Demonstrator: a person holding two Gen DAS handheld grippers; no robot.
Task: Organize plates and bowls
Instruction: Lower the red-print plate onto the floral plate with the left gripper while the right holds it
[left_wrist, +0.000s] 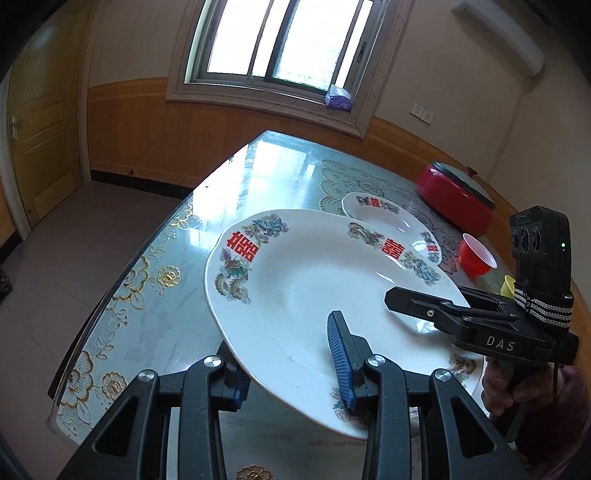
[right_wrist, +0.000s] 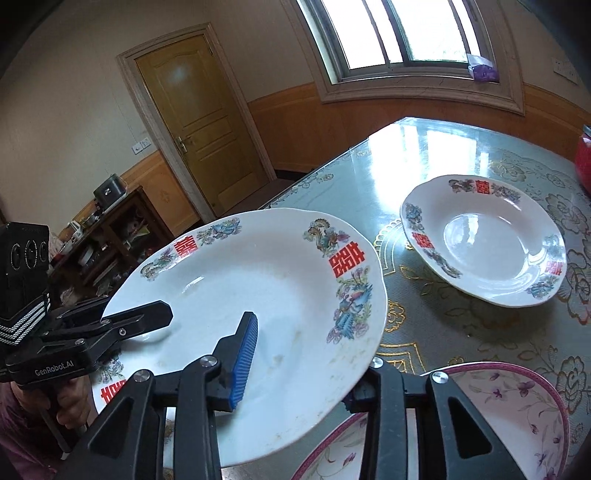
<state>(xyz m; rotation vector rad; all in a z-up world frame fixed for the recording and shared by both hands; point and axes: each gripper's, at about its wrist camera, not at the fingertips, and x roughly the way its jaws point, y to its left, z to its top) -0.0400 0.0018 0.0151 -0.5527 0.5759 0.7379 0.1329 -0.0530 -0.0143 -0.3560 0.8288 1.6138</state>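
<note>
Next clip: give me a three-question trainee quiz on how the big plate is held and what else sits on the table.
1. True or false: both the left gripper and the right gripper clamp the rim of the large plate.
2. Which dish lies flat on the table beyond the held plate? A) a smaller matching plate B) a glass jug C) a steel tray
3. Fill in: the bowl near the right gripper has a ____ rim.

Key: 1 true; 2 A; 3 pink.
</note>
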